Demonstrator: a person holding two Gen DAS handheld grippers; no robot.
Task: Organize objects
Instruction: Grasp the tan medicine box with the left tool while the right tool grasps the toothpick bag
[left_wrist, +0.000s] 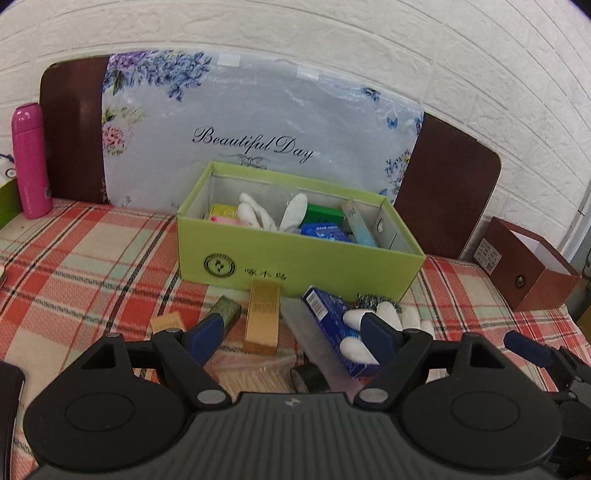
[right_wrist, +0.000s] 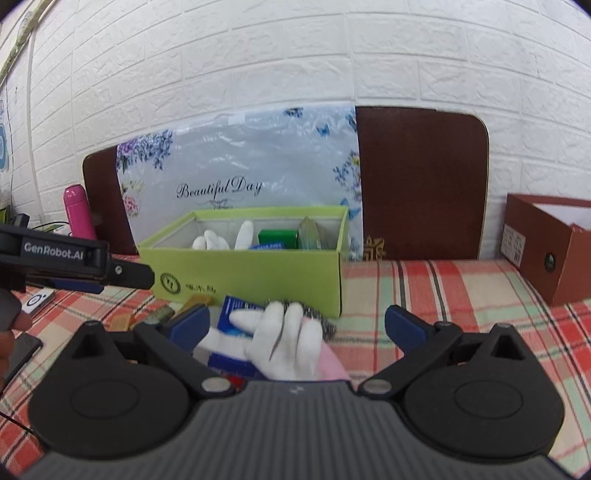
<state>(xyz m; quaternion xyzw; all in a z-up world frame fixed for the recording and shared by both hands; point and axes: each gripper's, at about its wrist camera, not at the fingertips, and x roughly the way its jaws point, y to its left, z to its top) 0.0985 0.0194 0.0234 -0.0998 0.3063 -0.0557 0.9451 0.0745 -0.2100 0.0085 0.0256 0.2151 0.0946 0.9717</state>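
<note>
A green open box (left_wrist: 295, 258) stands on the plaid cloth and holds a white glove (left_wrist: 258, 214), small boxes and a tube. In front of it lie a gold box (left_wrist: 263, 317), a blue box (left_wrist: 328, 325), a white glove (left_wrist: 388, 321) and a steel scourer (left_wrist: 373, 301). My left gripper (left_wrist: 295, 332) is open above the gold box and blue box, empty. My right gripper (right_wrist: 295, 328) is open, low over the white glove (right_wrist: 288, 339), which lies on the blue box (right_wrist: 236, 314) beside the scourer (right_wrist: 321, 321). The green box (right_wrist: 251, 273) stands just behind.
A pink bottle (left_wrist: 31, 162) stands at the far left. A brown open box (left_wrist: 528, 266) sits at the right. A flowered bag (left_wrist: 258, 125) leans on a brown board against the white brick wall. Small tan boxes (left_wrist: 168, 323) lie at the left of the pile.
</note>
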